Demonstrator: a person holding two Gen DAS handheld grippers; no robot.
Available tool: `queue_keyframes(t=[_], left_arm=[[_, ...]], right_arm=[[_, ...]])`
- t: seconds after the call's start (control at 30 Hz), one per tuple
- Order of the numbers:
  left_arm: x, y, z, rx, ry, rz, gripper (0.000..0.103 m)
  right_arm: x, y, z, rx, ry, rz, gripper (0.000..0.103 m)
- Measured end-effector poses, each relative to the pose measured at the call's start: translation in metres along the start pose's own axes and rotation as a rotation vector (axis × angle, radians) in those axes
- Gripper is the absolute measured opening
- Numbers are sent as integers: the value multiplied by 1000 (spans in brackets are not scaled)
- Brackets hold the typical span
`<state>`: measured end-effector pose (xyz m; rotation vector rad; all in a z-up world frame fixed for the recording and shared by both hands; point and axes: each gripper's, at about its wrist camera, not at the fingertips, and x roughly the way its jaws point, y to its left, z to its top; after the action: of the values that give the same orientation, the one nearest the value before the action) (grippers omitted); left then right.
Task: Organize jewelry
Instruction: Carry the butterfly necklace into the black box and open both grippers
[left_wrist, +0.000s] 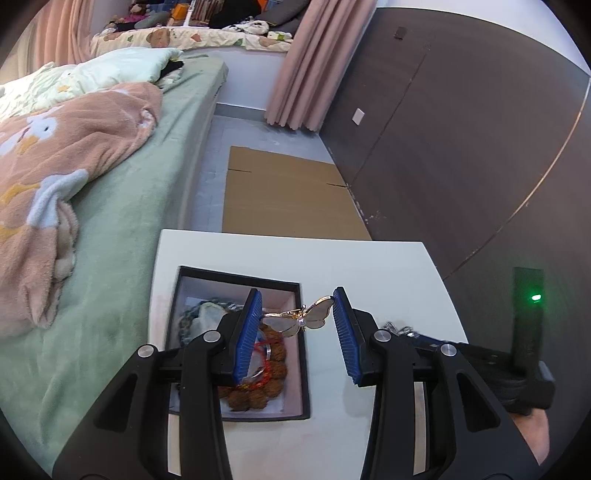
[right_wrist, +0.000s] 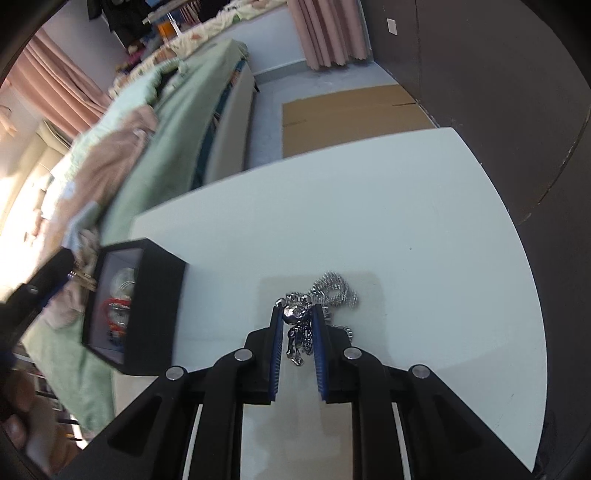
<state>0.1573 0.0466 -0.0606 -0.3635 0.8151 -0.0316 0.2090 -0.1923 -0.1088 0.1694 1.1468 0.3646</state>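
Gold-edged butterfly brooch (left_wrist: 303, 316), pearly wings, small pearl at its centre: pinched by the wing tips between the blue pads of my left gripper (left_wrist: 297, 334), held in the air above the black jewelry box (left_wrist: 301, 354), over its right-hand side.

Black jewelry box, open, pale lining: stands on the white table (left_wrist: 343, 254), toward the table's edge nearest the bed (left_wrist: 122, 236). Contents seen from the left wrist: a brown beaded bracelet (left_wrist: 271, 387) with red cord (left_wrist: 258, 347) at the near end of the box, and a grey-green chain or cord (left_wrist: 192, 317) at its far end; the smaller pieces I cannot make out.

Silver chain necklace (right_wrist: 334, 293) with a chunky silver pendant (right_wrist: 297, 325): my right gripper (right_wrist: 297, 332) has its jaws nearly pressed together on the pendant, blue pads against it on both sides. Its coiled chain lies on the table to the right of the box, well apart from it.

Brown cardboard sheet (left_wrist: 288, 192): flat on the floor beyond the table's far edge, between the bed and the dark wall (left_wrist: 461, 147).

Peach fleece blanket (left_wrist: 55, 184): heaped on the green bed, left of the box.
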Motion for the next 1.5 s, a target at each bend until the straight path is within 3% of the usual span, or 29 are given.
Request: queue_keyframes(t=[0.23,0.33,0.37,0.53,0.77,1.07,1.27,1.5], left_arm=[[-7,14,-4,-8,27,25,42],[-12,18,-5,-12,25,27,78],[-15,19,-5,-13,15,32,81],[-25,30,-1,-39,6,27,82],[-39,43,5,-64,-30,20,94],[-54,58,13,-99,-80,-22,98],[-56,71,15,-139,-80,-23,98],[-59,83,17,-160,-89,-18,98]], right_arm=[[-36,12,0,17,-105,100,15],[-47,16,1,23,-137,125,15],[-50,18,0,21,-146,126,15],[-70,32,1,2,-205,134,15],[-107,67,10,-54,-281,146,15],[-154,125,30,-148,-353,156,15],[-154,153,36,-190,-350,170,15],[-113,168,39,-192,-301,165,16]])
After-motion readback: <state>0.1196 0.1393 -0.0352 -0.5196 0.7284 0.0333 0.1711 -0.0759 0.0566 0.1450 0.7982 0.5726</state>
